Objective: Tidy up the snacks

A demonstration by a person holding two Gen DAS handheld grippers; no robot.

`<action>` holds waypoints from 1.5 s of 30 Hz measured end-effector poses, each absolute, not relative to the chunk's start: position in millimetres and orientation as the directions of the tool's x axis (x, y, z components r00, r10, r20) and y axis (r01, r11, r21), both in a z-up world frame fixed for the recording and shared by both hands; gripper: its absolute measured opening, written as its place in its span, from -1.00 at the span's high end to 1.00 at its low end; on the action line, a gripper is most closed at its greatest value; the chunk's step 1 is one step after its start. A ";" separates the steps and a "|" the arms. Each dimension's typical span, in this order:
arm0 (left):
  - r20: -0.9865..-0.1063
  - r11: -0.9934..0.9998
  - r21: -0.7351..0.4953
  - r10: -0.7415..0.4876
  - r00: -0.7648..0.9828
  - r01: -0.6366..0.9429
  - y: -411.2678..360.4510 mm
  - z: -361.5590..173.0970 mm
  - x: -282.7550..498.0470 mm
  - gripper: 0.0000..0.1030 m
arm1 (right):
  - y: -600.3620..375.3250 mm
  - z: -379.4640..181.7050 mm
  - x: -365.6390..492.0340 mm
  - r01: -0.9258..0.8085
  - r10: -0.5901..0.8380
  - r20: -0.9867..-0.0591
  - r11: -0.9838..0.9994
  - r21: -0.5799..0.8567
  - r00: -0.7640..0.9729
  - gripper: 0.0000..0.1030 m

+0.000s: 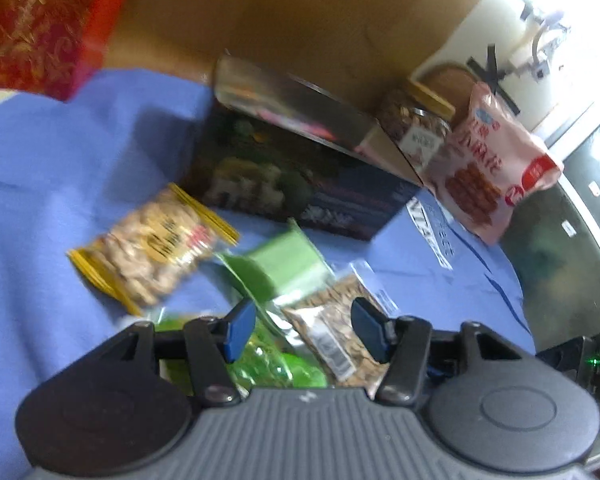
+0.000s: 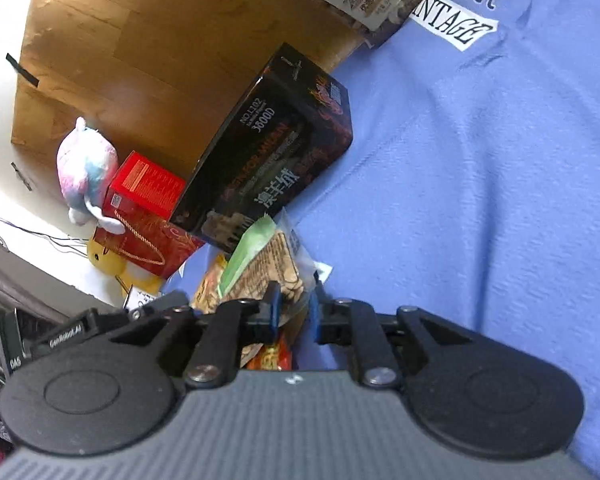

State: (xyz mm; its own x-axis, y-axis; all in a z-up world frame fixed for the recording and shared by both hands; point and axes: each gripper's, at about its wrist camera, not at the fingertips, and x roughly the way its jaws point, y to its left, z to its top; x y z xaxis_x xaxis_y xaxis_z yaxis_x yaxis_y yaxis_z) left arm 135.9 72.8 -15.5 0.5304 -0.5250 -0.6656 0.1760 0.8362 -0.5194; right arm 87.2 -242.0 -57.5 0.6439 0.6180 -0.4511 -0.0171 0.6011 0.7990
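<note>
Your left gripper (image 1: 304, 330) hangs with jaws wide over the blue cloth (image 1: 60, 184). From the left lie the peanut bag (image 1: 152, 248), the green packet (image 1: 284, 264) and the seed packet (image 1: 336, 328), all before the dark box (image 1: 296, 184). Your right gripper (image 2: 294, 314) pinches the seed packet (image 2: 280, 264), jaws narrow.
</note>
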 end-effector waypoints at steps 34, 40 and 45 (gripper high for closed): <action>-0.418 0.562 -0.797 -0.778 0.470 0.221 29.8 -14.4 109.1 -0.44 | -312.2 -91.3 58.8 0.121 0.640 0.045 -0.213 0.970 0.767 0.87; -0.352 0.514 -0.797 -0.822 0.447 0.317 19.0 3.5 112.6 0.44 | -298.3 -72.6 69.1 0.077 0.675 0.073 -0.190 0.979 0.735 0.87; -0.356 0.543 -0.769 -0.802 0.479 0.338 24.8 14.8 118.9 0.54 | -292.2 -72.9 80.5 0.087 0.693 0.061 -0.175 0.981 0.719 0.87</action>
